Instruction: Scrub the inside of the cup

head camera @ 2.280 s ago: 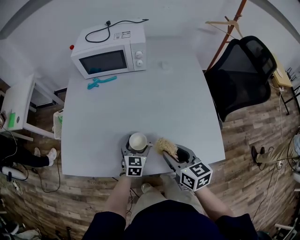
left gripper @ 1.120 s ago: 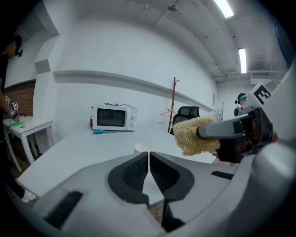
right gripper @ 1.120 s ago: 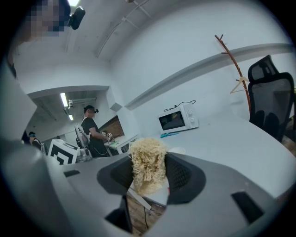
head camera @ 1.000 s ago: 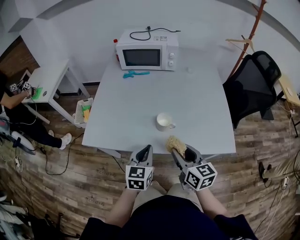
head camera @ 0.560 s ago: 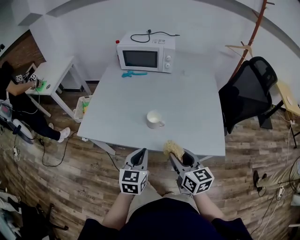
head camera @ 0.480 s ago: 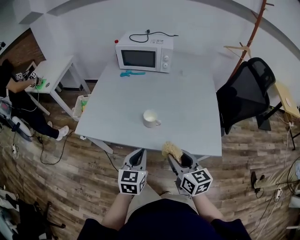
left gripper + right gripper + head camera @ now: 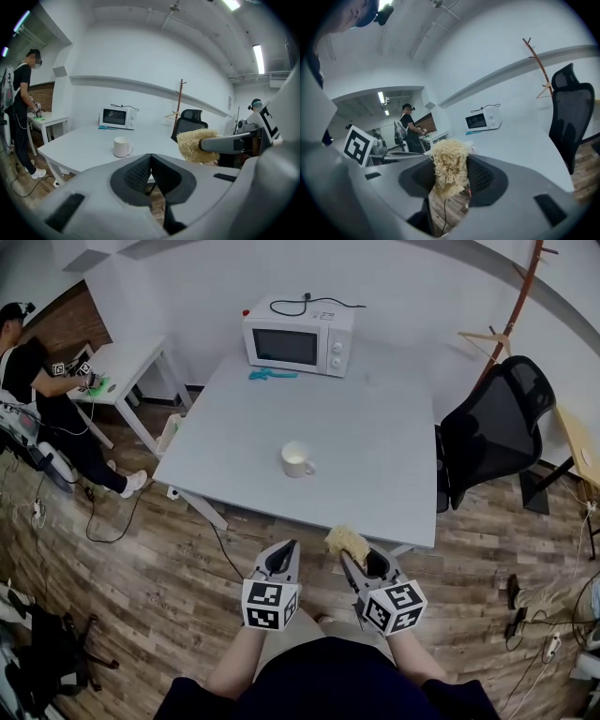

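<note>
Cup [image 7: 295, 459] is no longer in the left tongs [image 7: 285, 549] as in the earliest head view. It now stands upright and alone on the surface [image 7: 384, 418], just above frame centre, handle toward lower right. Both tongs have backed off past the near edge and hang over the wooden floor [image 7: 141, 559] at bottom centre. Whole view has pulled away too: surface sits smaller and higher in frame, microwave [image 7: 298, 337] at top centre, a person [image 7: 33, 371] at a side table now in the upper left. Left tongs fully closed, nothing between them; the left gripper view shows the pads meeting and the cup well apart ahead. Right tongs [image 7: 351, 553] are clamped on the straw-coloured scrubber [image 7: 344, 541], which sticks out past the tips. Step looks like a break from scrubbing, or its end: cup let go, wearer stepped back. Can't tell from here whether the inside is clean. If more scrubbing is due, the next move calls for stepping back in, opening the left tongs around the cup to steady it, then lowering the scrubber straight into the mouth.
</note>
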The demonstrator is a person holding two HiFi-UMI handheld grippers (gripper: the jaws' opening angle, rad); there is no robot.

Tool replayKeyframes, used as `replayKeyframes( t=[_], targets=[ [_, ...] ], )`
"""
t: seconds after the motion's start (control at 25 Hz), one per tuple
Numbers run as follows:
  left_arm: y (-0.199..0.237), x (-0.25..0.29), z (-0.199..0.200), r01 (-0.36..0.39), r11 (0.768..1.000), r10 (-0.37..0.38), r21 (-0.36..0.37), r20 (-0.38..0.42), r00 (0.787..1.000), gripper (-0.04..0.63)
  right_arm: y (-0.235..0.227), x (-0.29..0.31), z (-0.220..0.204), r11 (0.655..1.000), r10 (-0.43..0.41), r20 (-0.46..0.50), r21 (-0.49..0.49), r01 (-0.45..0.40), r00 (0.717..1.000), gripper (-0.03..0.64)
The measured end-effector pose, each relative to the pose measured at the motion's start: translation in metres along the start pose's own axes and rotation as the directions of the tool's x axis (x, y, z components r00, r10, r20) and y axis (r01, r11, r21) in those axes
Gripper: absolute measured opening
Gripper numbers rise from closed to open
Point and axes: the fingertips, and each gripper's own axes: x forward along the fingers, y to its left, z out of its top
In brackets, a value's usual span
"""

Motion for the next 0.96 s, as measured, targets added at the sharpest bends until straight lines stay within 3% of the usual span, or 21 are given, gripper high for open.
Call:
replayKeyframes(
  t=[0.96],
  targets=[
    [-0.028,-0.003,-0.005,-0.034,0.999,0.034,0.021,0.004,0.999,0.018,-0.004,-0.018,0.012,0.995,0.076,0.02,-0.063,-0.074,0.997,0.179]
  ],
)
